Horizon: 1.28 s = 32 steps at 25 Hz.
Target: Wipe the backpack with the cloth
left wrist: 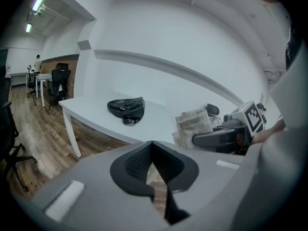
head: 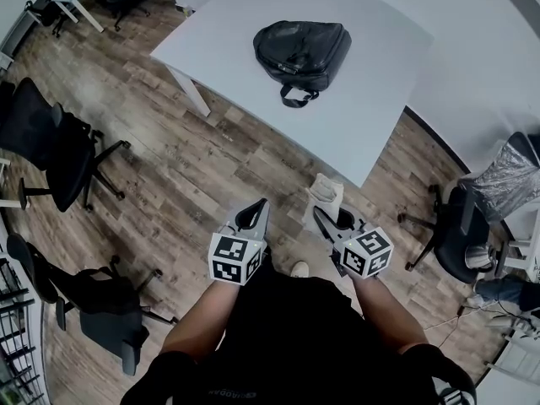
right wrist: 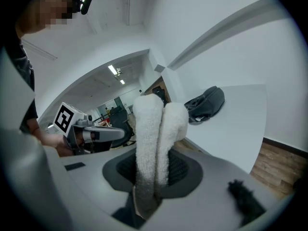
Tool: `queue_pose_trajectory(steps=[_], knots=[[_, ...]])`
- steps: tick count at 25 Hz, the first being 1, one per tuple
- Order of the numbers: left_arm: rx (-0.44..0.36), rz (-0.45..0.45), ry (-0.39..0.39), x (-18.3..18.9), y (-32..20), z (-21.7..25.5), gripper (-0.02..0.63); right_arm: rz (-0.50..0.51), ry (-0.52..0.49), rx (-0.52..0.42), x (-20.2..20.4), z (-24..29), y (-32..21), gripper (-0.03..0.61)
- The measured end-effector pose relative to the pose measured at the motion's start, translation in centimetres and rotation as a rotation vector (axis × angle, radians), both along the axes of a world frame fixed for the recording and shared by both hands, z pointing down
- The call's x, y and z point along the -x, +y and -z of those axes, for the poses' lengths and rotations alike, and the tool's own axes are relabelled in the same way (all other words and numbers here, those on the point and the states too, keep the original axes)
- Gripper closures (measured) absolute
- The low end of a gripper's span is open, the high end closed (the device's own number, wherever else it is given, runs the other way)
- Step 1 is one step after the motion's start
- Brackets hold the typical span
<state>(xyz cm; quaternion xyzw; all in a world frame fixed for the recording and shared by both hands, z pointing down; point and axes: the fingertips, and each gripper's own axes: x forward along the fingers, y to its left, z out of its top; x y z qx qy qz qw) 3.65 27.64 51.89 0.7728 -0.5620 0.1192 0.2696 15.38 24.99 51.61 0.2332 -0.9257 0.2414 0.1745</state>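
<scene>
Clamps the folded cloth (right wrist: 159, 124) in the right gripper (right wrist: 155, 173), with the left gripper (left wrist: 153, 149) pressed shut on nothing. Stands well short of the backpack (head: 302, 51), lying on the far counter (head: 380, 116). Could shove the unbraced backpack along while wiping, or drop the loosely folded cloth.
</scene>
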Motion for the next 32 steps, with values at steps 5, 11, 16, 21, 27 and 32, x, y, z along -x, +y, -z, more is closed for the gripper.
queue_pose_trajectory(steps=[5, 11, 16, 21, 27, 32], knots=[[-0.010, 0.012, 0.006, 3.0, -1.8, 0.1, 0.607, 0.007, 0.015, 0.002, 2.5, -0.1, -1.4, 0.485], [-0.022, 0.040, 0.005, 7.5, -2.8, 0.3, 0.607, 0.016, 0.025, -0.010, 6.1, 0.3, -2.9, 0.485], [-0.026, 0.054, 0.003, 10.9, -3.0, 0.3, 0.607, 0.021, 0.025, 0.004, 8.9, 0.7, -3.2, 0.485], [-0.038, 0.080, 0.013, 14.5, -3.3, 0.1, 0.607, 0.026, 0.058, 0.002, 11.3, 0.2, -3.7, 0.485], [-0.077, 0.074, 0.008, 17.4, -4.9, 0.6, 0.607, -0.025, 0.054, -0.060, 12.9, 1.6, -6.7, 0.485], [-0.075, 0.026, 0.002, 17.4, -6.3, 1.0, 0.607, -0.083, 0.036, -0.085, 12.6, 3.0, -8.1, 0.485]])
